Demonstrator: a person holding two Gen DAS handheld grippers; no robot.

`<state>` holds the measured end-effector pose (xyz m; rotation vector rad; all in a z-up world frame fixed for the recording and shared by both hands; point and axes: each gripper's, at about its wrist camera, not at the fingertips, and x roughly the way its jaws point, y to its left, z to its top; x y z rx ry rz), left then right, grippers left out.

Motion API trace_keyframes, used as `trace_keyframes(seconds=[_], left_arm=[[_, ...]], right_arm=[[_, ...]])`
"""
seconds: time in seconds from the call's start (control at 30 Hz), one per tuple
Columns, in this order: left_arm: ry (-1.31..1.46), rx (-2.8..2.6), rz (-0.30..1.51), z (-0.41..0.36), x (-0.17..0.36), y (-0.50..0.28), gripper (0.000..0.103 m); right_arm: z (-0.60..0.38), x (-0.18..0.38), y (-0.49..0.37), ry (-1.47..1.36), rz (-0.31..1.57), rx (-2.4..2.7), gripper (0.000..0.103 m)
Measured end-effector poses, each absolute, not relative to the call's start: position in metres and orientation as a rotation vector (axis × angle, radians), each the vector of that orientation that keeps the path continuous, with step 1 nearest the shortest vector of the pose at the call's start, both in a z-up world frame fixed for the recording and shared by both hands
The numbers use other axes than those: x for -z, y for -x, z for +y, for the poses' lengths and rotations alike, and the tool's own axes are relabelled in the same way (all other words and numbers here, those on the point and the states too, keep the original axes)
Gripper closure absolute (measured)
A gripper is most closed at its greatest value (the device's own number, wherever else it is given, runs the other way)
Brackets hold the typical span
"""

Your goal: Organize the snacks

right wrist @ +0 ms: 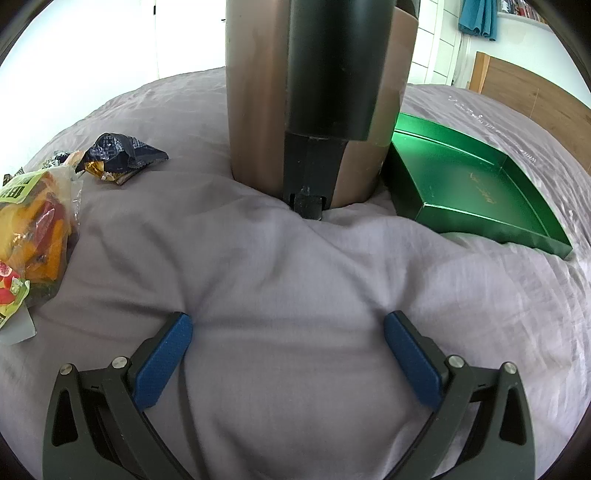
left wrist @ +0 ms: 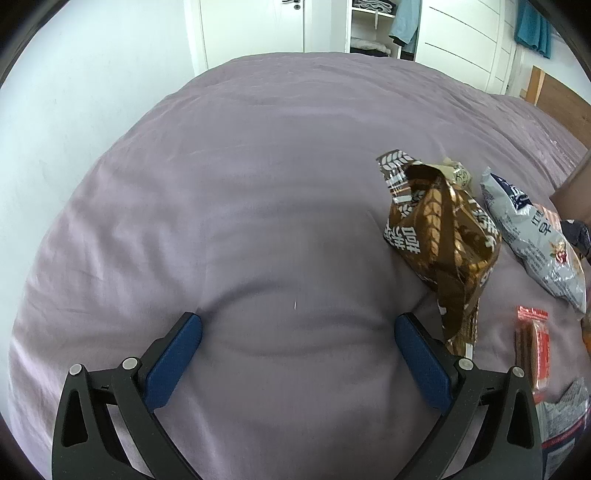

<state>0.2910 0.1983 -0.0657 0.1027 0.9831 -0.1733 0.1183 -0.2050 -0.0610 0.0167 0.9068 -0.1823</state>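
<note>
In the left wrist view my left gripper (left wrist: 297,325) is open and empty above the purple bed cover. A brown snack bag (left wrist: 443,236) stands just right of its right finger. A grey-white snack bag (left wrist: 532,236) and a red packet of sticks (left wrist: 533,347) lie further right. In the right wrist view my right gripper (right wrist: 288,325) is open and empty over the cover. A yellow-green candy bag (right wrist: 33,229) lies at the far left, a small black wrapper (right wrist: 118,155) behind it. An empty green tray (right wrist: 476,184) lies at the right.
A tall bronze container with a black strap (right wrist: 317,92) stands on the bed right ahead of the right gripper, beside the tray. A wooden headboard (right wrist: 524,88) is at the far right. White closet doors (left wrist: 258,29) stand beyond the bed.
</note>
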Motion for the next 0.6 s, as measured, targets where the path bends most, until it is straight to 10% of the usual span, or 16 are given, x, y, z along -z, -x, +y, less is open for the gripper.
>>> trace_keyframes(seconds=[0.6], left_arm=[[-0.017, 0.158, 0.857, 0.200, -0.019, -0.183, 0.001]], right_arm=[[-0.200, -0.008, -0.085, -0.083, 0.883, 0.088, 0.000]])
